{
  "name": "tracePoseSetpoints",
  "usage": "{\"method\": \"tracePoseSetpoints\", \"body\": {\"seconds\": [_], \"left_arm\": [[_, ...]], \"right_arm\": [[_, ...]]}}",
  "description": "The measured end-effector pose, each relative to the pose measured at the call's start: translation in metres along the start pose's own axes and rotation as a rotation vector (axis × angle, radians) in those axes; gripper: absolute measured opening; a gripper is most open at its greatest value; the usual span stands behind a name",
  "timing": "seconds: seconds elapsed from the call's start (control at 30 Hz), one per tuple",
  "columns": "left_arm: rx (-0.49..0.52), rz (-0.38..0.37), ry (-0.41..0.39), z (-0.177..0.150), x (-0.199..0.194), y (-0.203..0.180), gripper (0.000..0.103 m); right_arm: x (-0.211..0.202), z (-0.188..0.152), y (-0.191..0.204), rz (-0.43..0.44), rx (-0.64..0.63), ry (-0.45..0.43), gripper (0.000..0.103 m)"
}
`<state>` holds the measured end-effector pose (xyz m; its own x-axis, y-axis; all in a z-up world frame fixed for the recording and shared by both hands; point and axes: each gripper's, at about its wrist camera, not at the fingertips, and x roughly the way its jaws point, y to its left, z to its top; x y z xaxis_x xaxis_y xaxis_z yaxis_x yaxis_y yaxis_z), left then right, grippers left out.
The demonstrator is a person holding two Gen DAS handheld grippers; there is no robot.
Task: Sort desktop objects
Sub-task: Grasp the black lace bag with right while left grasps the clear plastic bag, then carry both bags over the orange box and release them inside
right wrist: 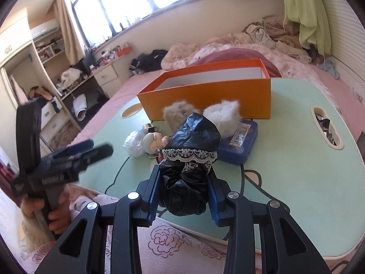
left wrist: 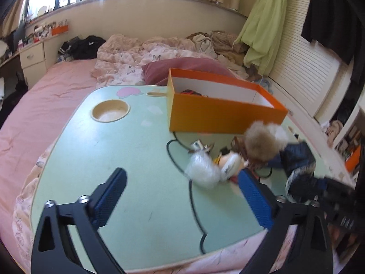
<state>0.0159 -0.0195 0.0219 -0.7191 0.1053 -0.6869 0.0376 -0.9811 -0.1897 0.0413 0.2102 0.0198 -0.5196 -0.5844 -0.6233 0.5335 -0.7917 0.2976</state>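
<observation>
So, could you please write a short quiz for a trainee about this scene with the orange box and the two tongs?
1. True or false: the right tongs are shut on the black lace-trimmed bundle.
2. The blue tin lies: A) inside the orange box; B) on the green table before the box.
3. Fill in: the left tongs are ____.

Key: 1 true; 2 B; 3 open.

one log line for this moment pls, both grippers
right gripper: shut on black lace-trimmed bundle | left gripper: open, nothing held | orange box: open on green lap table
</observation>
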Motion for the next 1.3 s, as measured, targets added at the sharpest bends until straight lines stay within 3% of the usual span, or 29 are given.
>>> {"method": "tracePoseSetpoints", "body": {"seconds": [0.2, 0.33, 0.43, 0.63, 0.83, 0.97, 1.07, 1.2, 1.23, 1.27, 1.3], "left_arm": [[-0.028, 0.011, 0.062, 0.011, 0.037, -0.008, 0.06], [-0.032, -0.007, 0.099, -0.001, 0.045, -0.007, 0.03], [-0.001, 0.022, 0.071, -0.007, 0.036, -0.008, 0.03], [0.039, -0.002, -0.037, -0.015, -0.003, -0.01, 0.03], [0.081, 0.007, -0.117, 0.002, -0.036, -0.014, 0.03], [0.08, -0.03, -0.139, 0.038, -0.038, -0.02, 0.03], [0.094, 0.001, -0.142, 0.073, -0.025, -0.031, 0.031], [0.091, 0.011, -0.107, 0.111, 0.013, -0.046, 0.031], [0.085, 0.005, -0.083, 0.118, 0.029, -0.048, 0.034], [0.08, 0.012, -0.05, 0.121, 0.041, -0.049, 0.049], [0.063, 0.044, 0.023, 0.124, 0.058, -0.048, 0.059]], "right_arm": [[-0.006, -0.007, 0.0, 0.001, 0.002, -0.001, 0.037], [-0.006, -0.009, -0.001, 0.002, 0.004, -0.001, 0.038], [-0.007, -0.009, -0.001, 0.001, 0.005, -0.004, 0.038], [-0.015, -0.01, -0.01, 0.011, 0.025, -0.043, 0.038], [-0.024, 0.005, -0.015, 0.015, 0.034, -0.077, 0.038], [-0.033, 0.044, -0.015, -0.008, -0.006, -0.137, 0.041], [-0.021, 0.085, -0.024, 0.009, 0.004, -0.104, 0.042], [0.018, 0.132, -0.043, -0.047, 0.05, -0.066, 0.042], [0.027, 0.138, -0.046, -0.056, 0.055, -0.05, 0.046], [0.039, 0.143, -0.05, -0.066, 0.069, -0.023, 0.058], [0.05, 0.147, -0.056, -0.066, 0.1, 0.008, 0.063]]}}
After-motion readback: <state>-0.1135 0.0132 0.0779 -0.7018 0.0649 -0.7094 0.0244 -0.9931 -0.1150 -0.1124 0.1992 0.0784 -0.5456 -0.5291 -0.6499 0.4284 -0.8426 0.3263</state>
